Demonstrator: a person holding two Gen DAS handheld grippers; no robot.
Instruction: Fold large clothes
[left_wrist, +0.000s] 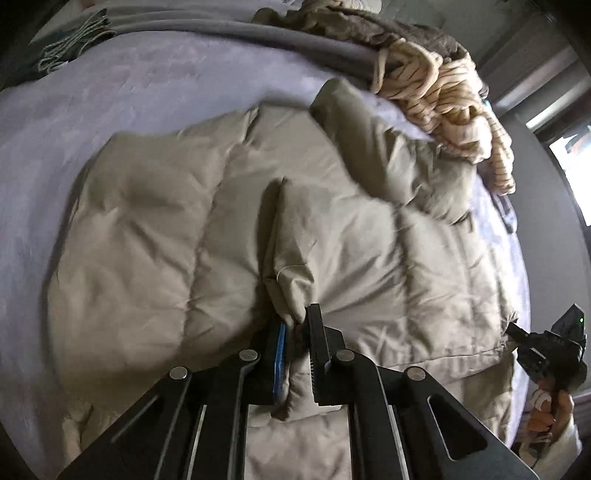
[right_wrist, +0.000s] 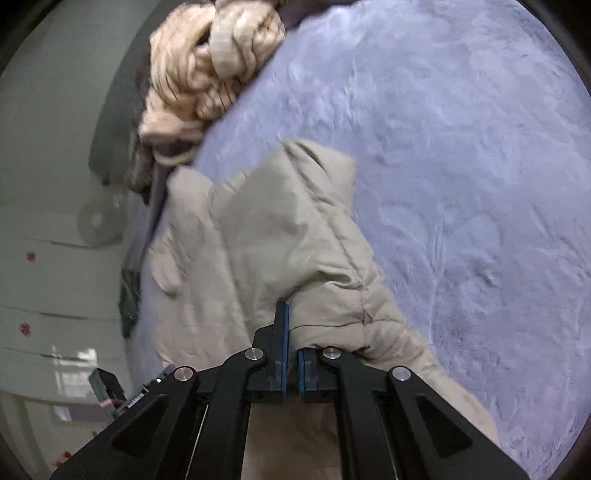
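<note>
A beige puffer jacket (left_wrist: 155, 229) lies spread on a lavender bed cover (left_wrist: 74, 110). My left gripper (left_wrist: 297, 325) is shut on a fold of the jacket near its middle and holds it raised. My right gripper (right_wrist: 291, 332) is shut on another part of the jacket (right_wrist: 280, 236), near its edge, with fabric bunched over the right finger. The right gripper also shows in the left wrist view (left_wrist: 532, 347) at the jacket's right edge, held by a hand.
A cream striped garment (left_wrist: 443, 107) is bunched at the bed's far right, also in the right wrist view (right_wrist: 207, 62). A brown garment (left_wrist: 369, 26) and grey blanket roll (left_wrist: 221, 33) lie along the far edge. White drawers (right_wrist: 44, 280) stand beside the bed.
</note>
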